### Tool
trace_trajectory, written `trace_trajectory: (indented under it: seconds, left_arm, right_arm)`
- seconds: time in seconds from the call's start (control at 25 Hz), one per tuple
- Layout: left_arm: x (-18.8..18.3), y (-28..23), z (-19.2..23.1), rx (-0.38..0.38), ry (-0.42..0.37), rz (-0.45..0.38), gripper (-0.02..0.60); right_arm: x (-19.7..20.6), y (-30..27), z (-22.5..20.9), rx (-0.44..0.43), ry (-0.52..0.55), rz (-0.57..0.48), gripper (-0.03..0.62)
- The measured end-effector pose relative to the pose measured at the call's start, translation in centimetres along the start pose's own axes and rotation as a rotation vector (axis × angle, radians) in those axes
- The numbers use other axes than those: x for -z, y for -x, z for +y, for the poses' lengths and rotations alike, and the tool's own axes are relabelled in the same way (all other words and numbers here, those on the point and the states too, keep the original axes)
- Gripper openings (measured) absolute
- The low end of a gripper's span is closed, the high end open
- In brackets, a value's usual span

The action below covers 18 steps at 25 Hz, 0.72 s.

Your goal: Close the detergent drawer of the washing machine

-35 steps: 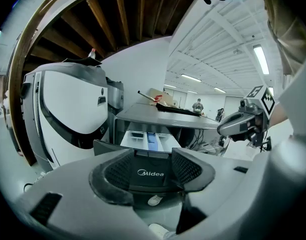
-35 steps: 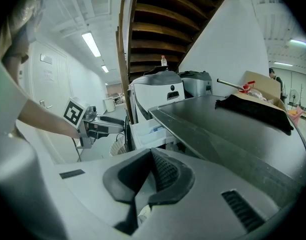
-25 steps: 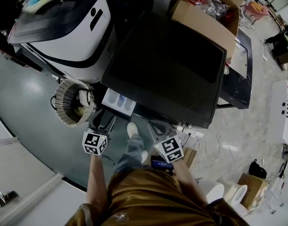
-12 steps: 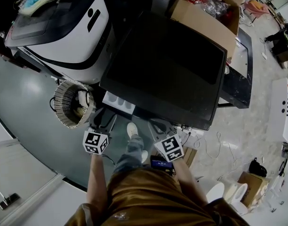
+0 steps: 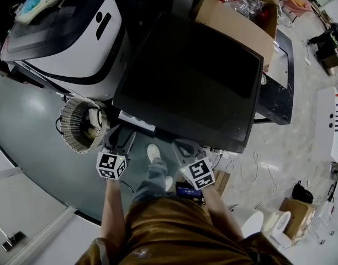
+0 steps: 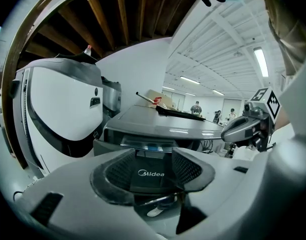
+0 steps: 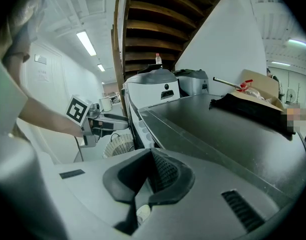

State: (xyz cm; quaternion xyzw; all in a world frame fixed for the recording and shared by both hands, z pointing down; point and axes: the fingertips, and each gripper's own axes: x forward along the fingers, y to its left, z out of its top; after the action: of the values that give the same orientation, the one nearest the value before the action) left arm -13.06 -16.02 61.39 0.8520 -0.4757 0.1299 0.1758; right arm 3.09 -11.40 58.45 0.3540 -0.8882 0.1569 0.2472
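From my end I count two grippers, the left gripper (image 5: 119, 136) and the right gripper (image 5: 183, 146), with two jaws apiece, four in all. Each carries one marker block, so two: the left cube (image 5: 111, 166) and the right cube (image 5: 197, 173). I see two machines: one dark-topped washing machine (image 5: 191, 76) with one detergent drawer (image 5: 135, 120), and one white machine (image 5: 75, 43) with one small bottle (image 7: 158, 59) on top. There is one basket (image 5: 75, 132). Boxes come to two that I trust: one big cardboard box (image 5: 241, 21) and one second box (image 5: 293, 208) on the floor. One pale shoe (image 5: 153, 152) shows plainly. Far off, I make out what look like three small figures (image 6: 195, 107).
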Motion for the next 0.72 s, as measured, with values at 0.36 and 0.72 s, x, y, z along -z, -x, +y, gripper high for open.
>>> trace_trajectory:
  seconds: [0.36,0.72]
  left_arm:
    - [-0.7,-1.3,0.5,0.011,0.001,-0.012,0.236]
    - [-1.5,-2.7,0.9,0.025,0.004,-0.032,0.229]
  right_arm:
    - [-0.7,-0.8,-0.3,-0.009,-0.001,0.001,0.012]
    - [-1.2,-1.3,-0.7,-0.016,-0.007,0.003,0.012]
